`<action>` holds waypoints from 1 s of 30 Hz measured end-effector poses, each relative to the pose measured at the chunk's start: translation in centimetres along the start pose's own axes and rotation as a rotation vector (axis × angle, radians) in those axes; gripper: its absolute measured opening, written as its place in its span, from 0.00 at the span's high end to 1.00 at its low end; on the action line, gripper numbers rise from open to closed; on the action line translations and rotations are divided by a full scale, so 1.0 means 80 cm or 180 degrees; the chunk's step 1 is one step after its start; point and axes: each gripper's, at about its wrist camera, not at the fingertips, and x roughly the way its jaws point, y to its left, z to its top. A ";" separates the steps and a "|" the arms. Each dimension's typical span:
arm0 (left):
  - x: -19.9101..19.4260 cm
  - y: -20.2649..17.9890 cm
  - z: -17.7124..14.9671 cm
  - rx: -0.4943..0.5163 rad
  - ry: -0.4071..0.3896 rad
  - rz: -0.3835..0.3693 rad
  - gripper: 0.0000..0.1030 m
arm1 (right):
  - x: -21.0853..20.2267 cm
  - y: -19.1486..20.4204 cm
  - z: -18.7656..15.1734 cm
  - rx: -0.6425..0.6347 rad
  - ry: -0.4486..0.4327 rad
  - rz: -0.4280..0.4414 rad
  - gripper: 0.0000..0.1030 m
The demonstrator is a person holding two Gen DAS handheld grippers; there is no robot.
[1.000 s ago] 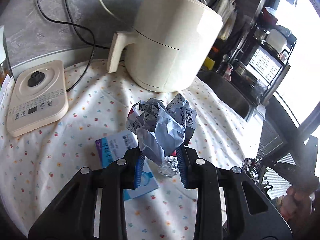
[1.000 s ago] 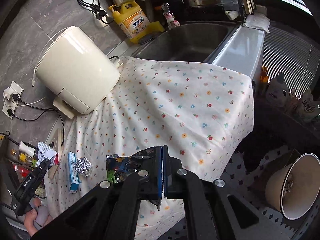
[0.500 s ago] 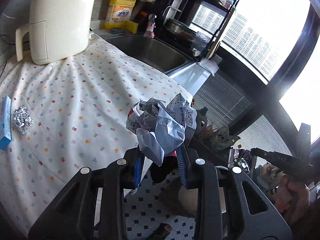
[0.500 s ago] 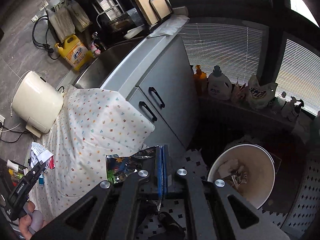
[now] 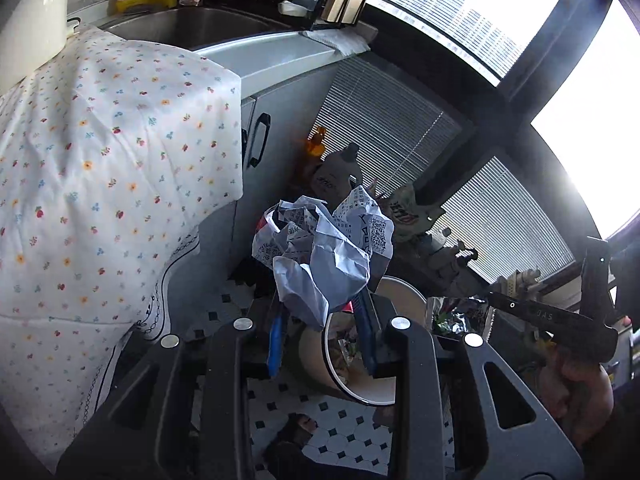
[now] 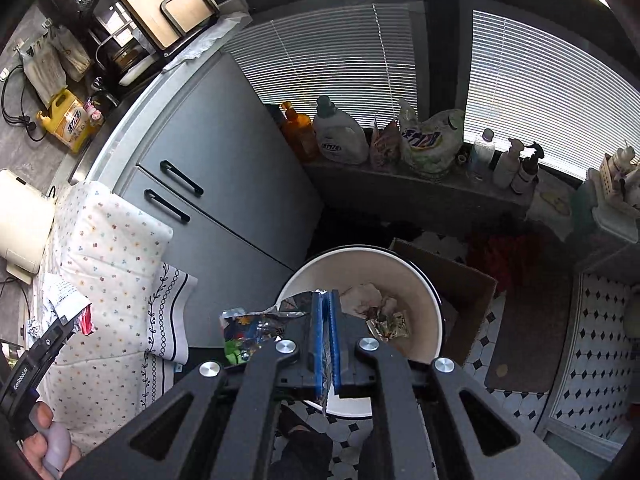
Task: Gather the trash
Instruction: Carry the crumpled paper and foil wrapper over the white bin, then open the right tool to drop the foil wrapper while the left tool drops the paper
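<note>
Left gripper point(image 5: 323, 336): jaws partly apart, clamped on a crumpled paper wad point(image 5: 324, 252), above the near rim of the bin point(image 5: 404, 394); carry it over the middle before letting go. Right gripper point(image 6: 328, 344): jaws just starting to part, foil wrapper point(image 6: 250, 330) between them, hanging at the bin's point(image 6: 434, 312) left edge; shift it inward so it falls inside.

"das" reads on the right gripper point(image 5: 552, 316)'s body.
</note>
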 end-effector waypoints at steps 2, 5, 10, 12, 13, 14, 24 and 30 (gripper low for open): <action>0.013 -0.014 -0.008 0.0022 0.0080 -0.0027 0.71 | 0.006 -0.014 -0.003 0.0040 0.0065 0.0009 0.79; 0.031 -0.034 -0.014 0.0088 0.0198 -0.0063 0.71 | -0.001 -0.029 -0.008 0.0090 -0.0038 -0.0021 0.47; 0.061 -0.068 -0.024 0.0252 0.0394 -0.0162 0.71 | -0.019 -0.055 -0.018 0.0173 -0.0076 -0.0061 0.45; 0.073 -0.083 -0.027 0.0338 0.0486 -0.0220 0.71 | -0.030 -0.065 -0.024 0.0221 -0.0113 -0.0104 0.43; 0.078 -0.091 -0.028 0.0388 0.0525 -0.0250 0.71 | -0.036 -0.070 -0.028 0.0241 -0.0134 -0.0123 0.43; 0.083 -0.098 -0.029 0.0441 0.0559 -0.0282 0.70 | -0.042 -0.075 -0.032 0.0260 -0.0153 -0.0143 0.42; 0.094 -0.154 -0.030 0.0729 0.0730 -0.0714 0.28 | -0.091 -0.108 -0.064 0.0546 -0.0353 -0.0271 0.36; 0.060 -0.135 -0.015 0.0707 0.0538 -0.0614 0.12 | -0.100 -0.088 -0.065 0.0476 -0.0484 -0.0186 0.17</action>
